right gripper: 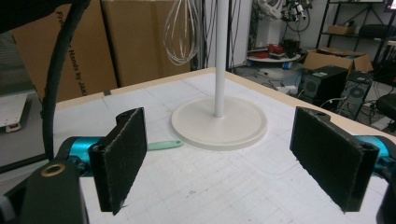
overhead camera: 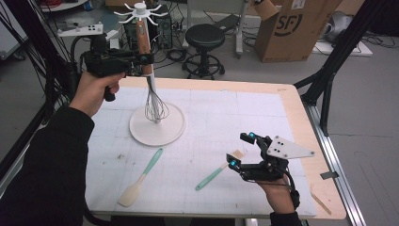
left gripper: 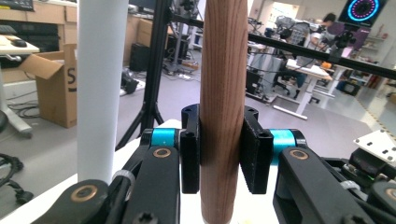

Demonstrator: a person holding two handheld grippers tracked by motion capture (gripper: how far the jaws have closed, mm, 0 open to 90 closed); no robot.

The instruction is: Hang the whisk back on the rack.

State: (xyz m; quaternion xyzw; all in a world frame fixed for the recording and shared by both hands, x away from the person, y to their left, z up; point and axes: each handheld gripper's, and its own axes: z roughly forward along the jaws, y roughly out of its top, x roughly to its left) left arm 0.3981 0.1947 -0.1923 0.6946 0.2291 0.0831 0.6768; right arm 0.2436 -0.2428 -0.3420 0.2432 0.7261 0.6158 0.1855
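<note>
The left gripper [overhead camera: 141, 59] is clamped on the brown wooden handle of a wire whisk [overhead camera: 145, 42], holding it upright above the bench [overhead camera: 291, 110]. In the left gripper view, both black pads [left gripper: 190, 154] press against opposite sides of the wooden handle [left gripper: 223, 93], which runs vertically between them. The steel wire loops of the whisk [overhead camera: 156, 106] hang downward, close above the round white base of the utensil stand [overhead camera: 171, 129]. The white vertical pole of the stand [left gripper: 102, 84] rises just beside the handle, and its white hook crown [overhead camera: 140, 10] sits at the top, above the whisk.

The right gripper [overhead camera: 241, 149] is held low over the near right part of the bench, its jaws spread wide with nothing between them. In the right gripper view, the two black pads [right gripper: 122, 154] stand well apart, facing the white stand base [right gripper: 219, 123] and the wire loops [right gripper: 183, 32] hanging beside the pole.

Two spatulas lie flat on the white gridded mat [overhead camera: 226, 113]. A mint-green-handled spatula with a cream blade [overhead camera: 140, 178] lies in front of the stand base. A second mint-green-handled spatula [overhead camera: 214, 175] lies near the right gripper, with its pale blade end just beside the lower jaw.
</note>
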